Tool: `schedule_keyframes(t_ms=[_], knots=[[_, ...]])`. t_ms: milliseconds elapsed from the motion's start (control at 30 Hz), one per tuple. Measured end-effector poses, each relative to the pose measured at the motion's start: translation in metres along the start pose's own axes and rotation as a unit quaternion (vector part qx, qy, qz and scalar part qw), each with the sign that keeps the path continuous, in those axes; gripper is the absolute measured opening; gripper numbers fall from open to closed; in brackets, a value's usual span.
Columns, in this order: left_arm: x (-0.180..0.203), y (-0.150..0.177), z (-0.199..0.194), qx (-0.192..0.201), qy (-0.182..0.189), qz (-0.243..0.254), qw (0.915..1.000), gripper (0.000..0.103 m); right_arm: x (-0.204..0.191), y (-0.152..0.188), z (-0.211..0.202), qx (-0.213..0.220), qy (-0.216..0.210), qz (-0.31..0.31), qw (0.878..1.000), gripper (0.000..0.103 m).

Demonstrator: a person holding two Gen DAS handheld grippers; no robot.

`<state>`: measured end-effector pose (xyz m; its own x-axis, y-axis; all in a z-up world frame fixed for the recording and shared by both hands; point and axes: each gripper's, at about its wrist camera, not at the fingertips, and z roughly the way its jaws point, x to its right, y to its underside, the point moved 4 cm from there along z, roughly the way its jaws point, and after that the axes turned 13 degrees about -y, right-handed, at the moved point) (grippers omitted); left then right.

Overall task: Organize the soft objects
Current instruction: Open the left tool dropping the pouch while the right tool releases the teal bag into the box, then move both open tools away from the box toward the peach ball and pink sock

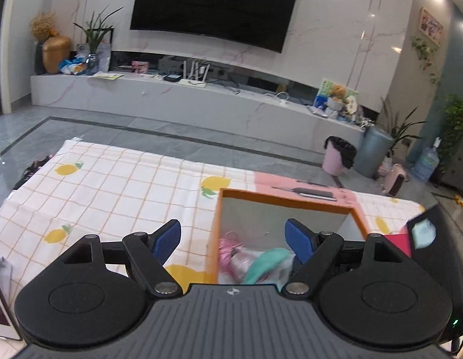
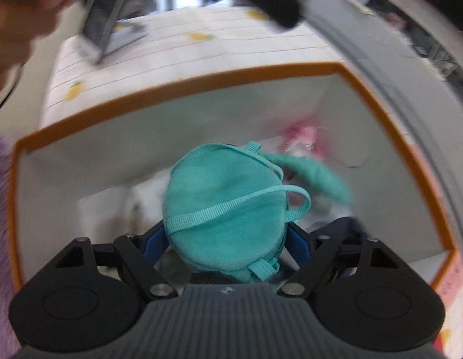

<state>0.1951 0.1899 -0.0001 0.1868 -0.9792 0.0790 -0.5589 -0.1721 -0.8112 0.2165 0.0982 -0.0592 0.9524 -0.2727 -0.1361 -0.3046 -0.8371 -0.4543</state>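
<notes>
An open box with an orange rim (image 1: 279, 199) stands on the lemon-print checked cloth (image 1: 112, 185). Inside it lie a pink wrapped soft item (image 1: 234, 254) and a teal plush piece (image 1: 267, 261). My left gripper (image 1: 231, 233) hovers over the box's near left corner, open and holding nothing. In the right wrist view, my right gripper (image 2: 225, 237) points down into the box (image 2: 201, 77), shut on a round teal fabric pouch with straps (image 2: 225, 209). Beyond the pouch, the teal plush piece (image 2: 315, 176) and the pink item (image 2: 303, 134) rest on the box floor, blurred.
A dark flat device (image 1: 309, 193) lies on a pink sheet behind the box. A stand with a screen (image 2: 106, 21) sits on the cloth's far side. A person's hand (image 2: 22, 15) and fuzzy purple sleeve (image 2: 1, 185) are at the left. A TV bench and bins lie beyond the table.
</notes>
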Motion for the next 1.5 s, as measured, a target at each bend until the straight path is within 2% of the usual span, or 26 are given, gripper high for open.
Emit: schedule_keyframes(t_ms=[67, 133, 233, 333, 433, 567, 700, 800, 933, 1067, 1167, 1300, 1433, 1500], knots=[[0.003, 0.0, 0.0, 0.0, 0.002, 0.005, 1.0, 0.093, -0.002, 0.007, 0.006, -0.025, -0.021, 0.003, 0.999, 0.08], [0.006, 0.001, 0.0, 0.001, -0.002, 0.015, 0.9999, 0.093, -0.003, 0.011, 0.013, -0.044, -0.01, 0.013, 0.999, 0.08], [0.011, 0.004, 0.001, 0.004, -0.014, 0.038, 0.9992, 0.093, -0.004, 0.006, 0.014, -0.049, -0.002, 0.018, 0.999, 0.081], [0.013, 0.004, -0.001, 0.013, -0.016, 0.05, 0.9986, 0.093, -0.004, 0.006, 0.014, -0.053, 0.008, 0.023, 0.998, 0.09], [0.014, 0.005, 0.0, 0.012, -0.005, 0.042, 0.999, 0.093, -0.013, 0.004, 0.012, -0.033, 0.037, -0.009, 0.999, 0.1], [0.017, 0.006, -0.001, 0.013, -0.004, 0.054, 0.9985, 0.093, -0.024, 0.001, -0.003, -0.016, 0.053, -0.051, 0.997, 0.1], [0.022, 0.006, -0.004, 0.021, -0.008, 0.067, 0.9975, 0.093, -0.026, -0.003, -0.011, -0.017, 0.036, -0.014, 0.999, 0.1], [0.024, 0.006, -0.009, 0.035, -0.01, 0.071, 0.9969, 0.093, -0.03, -0.003, -0.021, 0.014, 0.044, 0.001, 0.999, 0.1], [0.025, 0.003, -0.015, 0.052, -0.015, 0.071, 0.996, 0.093, -0.04, -0.003, -0.039, 0.065, 0.106, -0.001, 0.992, 0.1], [0.026, 0.0, -0.013, 0.036, -0.03, 0.06, 0.9971, 0.093, -0.06, 0.001, -0.061, 0.111, 0.153, -0.013, 0.982, 0.1], [0.027, -0.001, -0.017, 0.035, -0.041, 0.055, 0.997, 0.093, -0.07, 0.006, -0.081, 0.133, 0.18, 0.009, 0.975, 0.1], [0.033, -0.005, -0.034, 0.038, -0.046, 0.043, 0.9973, 0.094, -0.08, 0.019, -0.113, 0.162, 0.195, 0.052, 0.966, 0.1], [0.054, -0.007, -0.06, 0.058, -0.034, 0.057, 0.9961, 0.097, -0.084, 0.043, -0.152, 0.194, 0.23, 0.081, 0.95, 0.1], [0.064, -0.007, -0.072, 0.068, -0.028, 0.049, 0.9961, 0.097, -0.077, 0.059, -0.17, 0.208, 0.251, 0.101, 0.94, 0.1]])
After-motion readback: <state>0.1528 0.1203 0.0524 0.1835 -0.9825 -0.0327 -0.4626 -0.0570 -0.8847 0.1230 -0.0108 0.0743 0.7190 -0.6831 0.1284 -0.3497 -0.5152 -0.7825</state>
